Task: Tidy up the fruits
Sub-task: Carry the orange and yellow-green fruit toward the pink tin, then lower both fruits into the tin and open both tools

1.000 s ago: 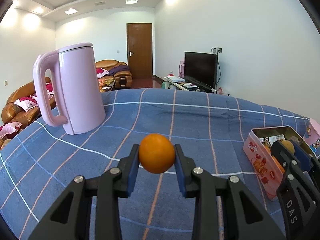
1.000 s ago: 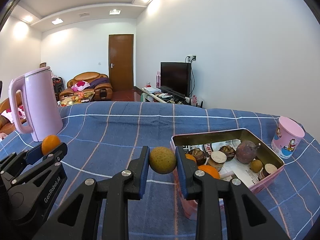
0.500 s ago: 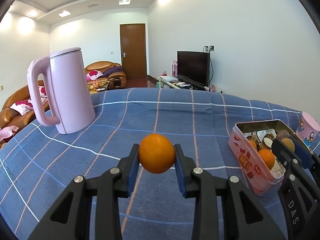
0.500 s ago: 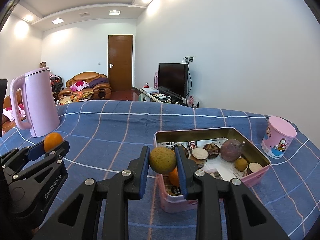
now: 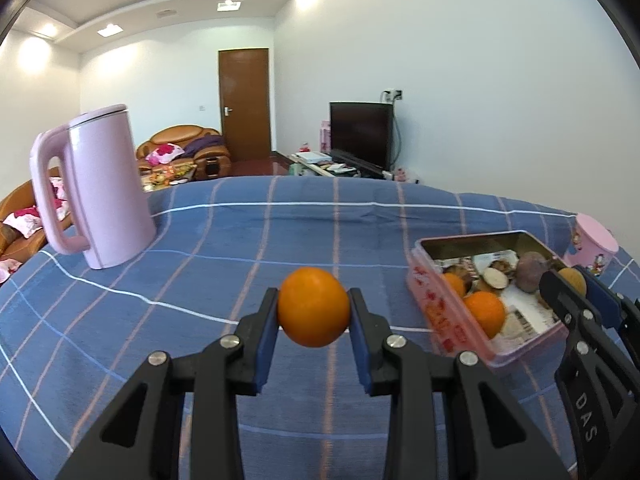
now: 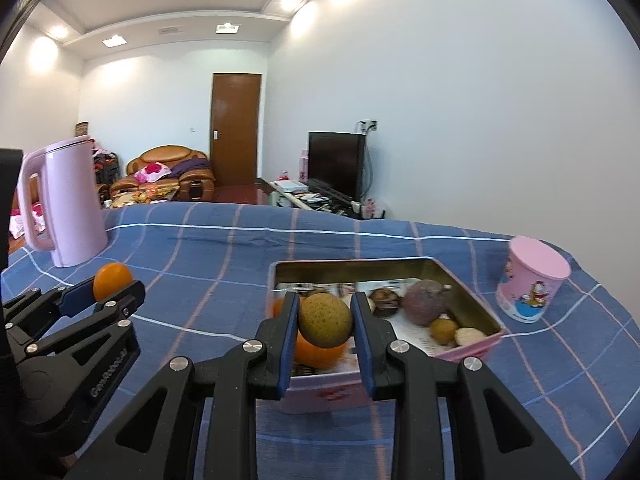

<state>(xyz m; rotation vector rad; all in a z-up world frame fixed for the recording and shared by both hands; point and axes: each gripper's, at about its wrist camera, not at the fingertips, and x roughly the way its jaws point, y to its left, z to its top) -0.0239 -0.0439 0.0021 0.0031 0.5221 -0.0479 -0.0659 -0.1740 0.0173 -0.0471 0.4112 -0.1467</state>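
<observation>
Fruit (image 6: 325,321) clamped in your right gripper (image 6: 325,326) may bounce off the tin's (image 6: 476,298) orange (image 6: 316,352); left gripper (image 5: 313,314) grips another orange (image 5: 313,307).

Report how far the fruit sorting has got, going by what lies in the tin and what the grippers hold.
Done: the pink tin already holds an orange, a purple fruit and several smaller pieces. In hand: the left gripper is shut on another orange above the blue cloth, short of the tin; the right gripper grips a brownish-green fruit at the tin's near edge. Left: drop both in. No loose fruit shows on the cloth.
</observation>
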